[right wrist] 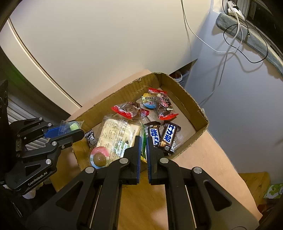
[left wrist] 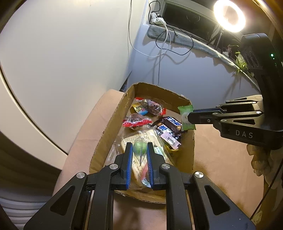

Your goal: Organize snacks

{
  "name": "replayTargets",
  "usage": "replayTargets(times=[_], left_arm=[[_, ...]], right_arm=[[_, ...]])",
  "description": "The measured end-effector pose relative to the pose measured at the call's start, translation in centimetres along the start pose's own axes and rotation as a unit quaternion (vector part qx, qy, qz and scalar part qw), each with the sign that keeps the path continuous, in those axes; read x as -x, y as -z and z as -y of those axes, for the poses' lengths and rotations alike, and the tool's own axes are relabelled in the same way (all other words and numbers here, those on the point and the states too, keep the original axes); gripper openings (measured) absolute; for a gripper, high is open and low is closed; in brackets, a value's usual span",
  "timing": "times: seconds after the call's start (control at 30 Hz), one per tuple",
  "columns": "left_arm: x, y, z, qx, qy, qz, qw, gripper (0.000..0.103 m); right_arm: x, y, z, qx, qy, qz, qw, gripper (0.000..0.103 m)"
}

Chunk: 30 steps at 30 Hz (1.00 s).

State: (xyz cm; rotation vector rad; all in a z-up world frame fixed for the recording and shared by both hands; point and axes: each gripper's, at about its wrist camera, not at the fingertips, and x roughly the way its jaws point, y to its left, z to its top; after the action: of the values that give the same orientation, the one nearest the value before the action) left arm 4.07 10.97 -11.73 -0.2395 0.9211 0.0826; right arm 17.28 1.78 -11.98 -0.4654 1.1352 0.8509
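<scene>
A shallow cardboard box (left wrist: 106,131) (right wrist: 192,102) holds several snacks: red-wrapped dates (left wrist: 137,122), two dark chocolate bars (right wrist: 163,136) and a large clear-wrapped cracker pack (right wrist: 115,134). My left gripper (left wrist: 139,150) is shut on a clear-wrapped green candy (left wrist: 139,147) over the box's near end; it also shows in the right wrist view (right wrist: 73,127). My right gripper (right wrist: 143,139) is shut on a light green packet (left wrist: 185,115) above the box's right rim; in its own view only a green sliver (right wrist: 143,141) shows.
The box sits on a tan table (left wrist: 221,159) against a white wall. Cables (left wrist: 164,35) hang at the back and a ring light (left wrist: 229,15) shines at top right. A pink-and-brown round candy (right wrist: 99,156) lies at the box's near end.
</scene>
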Motion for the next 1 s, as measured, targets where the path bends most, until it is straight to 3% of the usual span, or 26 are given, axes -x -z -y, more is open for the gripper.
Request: replayTargets(times=[0.07,0.23,0.37,0.4,0.57,0.6,0.7,1.0], left_arm=[[0.1,0.0,0.0,-0.003,-0.003,0.001,1.0000,0.015],[0.4,-0.3,0.3,-0.009,-0.009,0.006,0.9999,0.029],[0.5,-0.4,0.2,-0.011,-0.013,0.007,0.9998,0.035],[0.5,-0.4,0.2,-0.011,-0.015,0.007,0.9998,0.041],[0.6,-0.6,0.3,-0.017,-0.022,0.007,0.9996,0.050],[0.6,-0.6,0.3,-0.018,-0.025,0.006,0.9995,0.056],[0.5,-0.7,0.3,-0.017,-0.031,0.004,0.9994,0.060],[1.3,-0.2,0.5,-0.011,-0.038,-0.009,0.9992,0.064]], right_arm=[[0.1,-0.1,0.0,-0.001,0.003,0.001,1.000,0.006],[0.1,-0.3,0.3,-0.009,0.002,0.002,1.000,0.010],[0.4,-0.2,0.6,-0.014,0.004,0.008,1.000,0.046],[0.5,-0.2,0.6,-0.015,0.006,0.010,1.000,0.052],[0.7,-0.2,0.6,-0.013,0.014,0.015,1.000,0.071],[0.8,-0.1,0.6,-0.013,0.015,0.016,1.000,0.074],[0.8,-0.1,0.6,-0.013,0.018,0.015,1.000,0.079],[1.7,0.8,1.3,-0.030,0.018,0.022,0.999,0.079]])
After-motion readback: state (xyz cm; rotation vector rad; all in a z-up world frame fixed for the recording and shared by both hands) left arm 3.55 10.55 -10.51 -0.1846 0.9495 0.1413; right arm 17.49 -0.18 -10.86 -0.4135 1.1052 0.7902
